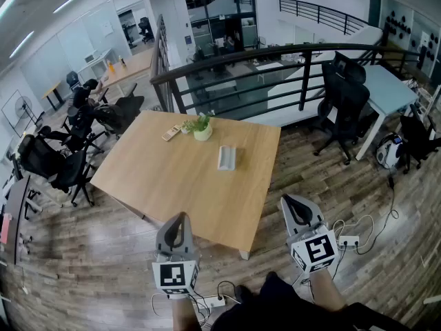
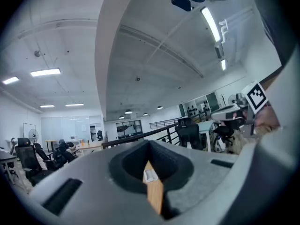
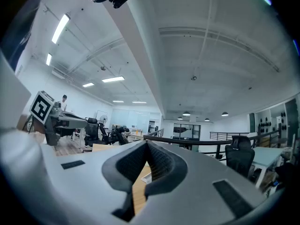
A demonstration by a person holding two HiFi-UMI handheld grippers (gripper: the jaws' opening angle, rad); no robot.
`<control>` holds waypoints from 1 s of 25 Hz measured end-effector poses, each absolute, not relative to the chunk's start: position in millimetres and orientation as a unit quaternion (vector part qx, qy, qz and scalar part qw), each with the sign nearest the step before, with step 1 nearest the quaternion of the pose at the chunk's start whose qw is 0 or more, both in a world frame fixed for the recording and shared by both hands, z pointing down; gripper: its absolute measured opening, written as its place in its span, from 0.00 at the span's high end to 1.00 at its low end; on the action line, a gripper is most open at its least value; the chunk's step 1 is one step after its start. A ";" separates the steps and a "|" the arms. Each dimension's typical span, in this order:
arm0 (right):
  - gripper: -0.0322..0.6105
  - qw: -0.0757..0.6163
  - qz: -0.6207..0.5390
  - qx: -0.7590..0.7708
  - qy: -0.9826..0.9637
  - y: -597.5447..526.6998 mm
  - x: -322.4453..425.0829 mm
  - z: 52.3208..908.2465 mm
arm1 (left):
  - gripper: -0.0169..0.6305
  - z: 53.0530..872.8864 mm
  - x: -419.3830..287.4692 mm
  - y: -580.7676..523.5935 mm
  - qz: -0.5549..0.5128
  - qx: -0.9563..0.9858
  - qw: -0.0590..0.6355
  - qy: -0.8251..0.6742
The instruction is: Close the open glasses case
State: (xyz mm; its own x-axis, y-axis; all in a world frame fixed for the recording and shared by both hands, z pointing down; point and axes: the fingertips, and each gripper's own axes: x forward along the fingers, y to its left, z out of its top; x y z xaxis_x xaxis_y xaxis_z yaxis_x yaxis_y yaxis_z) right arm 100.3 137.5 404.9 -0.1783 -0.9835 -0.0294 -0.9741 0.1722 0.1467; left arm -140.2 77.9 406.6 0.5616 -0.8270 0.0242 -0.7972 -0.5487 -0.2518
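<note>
Plainly the approach step has barely begun: the glasses case (image 1: pixel 227 156) lies mid-table (image 1: pixel 158 178), near a potted plant (image 1: pixel 201 127) and well apart from the 2 claws. The left claw (image 1: pixel 180 219) and right claw (image 1: pixel 289 203) hang level off the near edge, each pinched together and empty. Next, I judge, 1 claw must reach forward and press the lid down.

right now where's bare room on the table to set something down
Bare: the near half of the table, from the glasses case to the near edge, and its left corner. Crowded: the far edge, with a potted plant and a small flat object beside it.
</note>
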 end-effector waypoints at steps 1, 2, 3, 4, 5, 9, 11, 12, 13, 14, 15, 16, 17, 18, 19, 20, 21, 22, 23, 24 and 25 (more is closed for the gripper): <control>0.93 0.036 -0.066 0.639 -0.765 138.2 104.5 405.8 | 0.97 407.0 -135.7 78.7 -0.072 -0.877 0.107 0.463; 0.93 0.037 -0.065 0.639 -0.766 138.4 109.0 406.4 | 0.97 406.9 -130.9 79.0 -0.073 -0.876 0.108 0.464; 0.93 0.037 -0.065 0.638 -0.766 137.5 114.2 406.5 | 0.97 406.1 -125.6 78.6 -0.074 -0.876 0.108 0.464; 0.93 0.036 -0.063 0.638 -0.766 135.5 120.1 406.1 | 0.97 404.5 -119.5 77.4 -0.074 -0.876 0.108 0.464; 0.93 0.037 -0.061 0.638 -0.767 133.0 126.4 405.7 | 0.97 402.7 -113.1 76.0 -0.076 -0.876 0.108 0.464; 0.93 0.026 -0.055 0.631 -0.773 127.5 143.6 400.6 | 0.97 402.1 -98.3 71.2 -0.091 -0.867 0.096 0.480; 0.92 0.022 -0.066 0.627 -0.776 125.6 146.8 397.3 | 0.97 402.0 -96.5 68.6 -0.093 -0.858 0.090 0.496; 0.88 0.026 -0.071 0.624 -0.778 124.5 148.4 398.3 | 0.97 401.1 -93.7 69.4 -0.092 -0.856 0.091 0.501; 0.84 0.029 -0.072 0.620 -0.781 123.2 150.7 401.0 | 0.97 400.6 -89.5 71.1 -0.092 -0.854 0.095 0.503; 0.84 0.028 -0.070 0.616 -0.784 121.7 153.6 404.3 | 0.97 400.7 -84.9 72.6 -0.093 -0.853 0.098 0.504; 0.84 0.024 -0.065 0.612 -0.788 120.1 156.9 407.4 | 0.97 401.3 -80.5 73.4 -0.096 -0.852 0.100 0.505; 0.84 0.019 -0.059 0.610 -0.790 118.9 160.5 410.0 | 0.97 402.0 -76.7 73.5 -0.100 -0.851 0.101 0.506; 0.84 0.013 -0.053 0.609 -0.791 118.3 164.5 412.0 | 0.97 402.4 -73.4 73.3 -0.104 -0.850 0.101 0.507; 0.84 0.008 -0.048 0.610 -0.791 117.9 168.8 413.9 | 0.97 402.5 -70.5 72.7 -0.109 -0.849 0.101 0.507; 0.84 0.004 -0.044 0.610 -0.791 116.8 173.0 415.7 | 0.97 402.1 -67.8 71.6 -0.114 -0.848 0.101 0.508; 0.84 0.000 -0.041 0.611 -0.791 115.1 176.8 417.4 | 0.97 401.7 -65.5 70.2 -0.118 -0.847 0.102 0.508; 0.84 -0.003 -0.039 0.611 -0.790 112.7 179.7 418.5 | 0.97 401.7 -63.5 68.3 -0.121 -0.846 0.103 0.508; 0.84 -0.005 -0.038 0.612 -0.790 109.7 181.8 419.4 | 0.97 401.9 -61.7 65.6 -0.124 -0.846 0.105 0.508; 0.84 -0.005 -0.037 0.612 -0.790 105.9 183.4 420.7 | 0.97 402.2 -59.9 61.8 -0.126 -0.846 0.107 0.507; 0.84 -0.005 -0.036 0.613 -0.790 101.5 184.2 422.2 | 0.97 402.5 -58.1 57.2 -0.126 -0.846 0.108 0.506; 0.82 -0.005 -0.034 0.612 -0.790 96.3 184.1 423.7 | 0.97 403.0 -56.5 52.2 -0.126 -0.847 0.108 0.505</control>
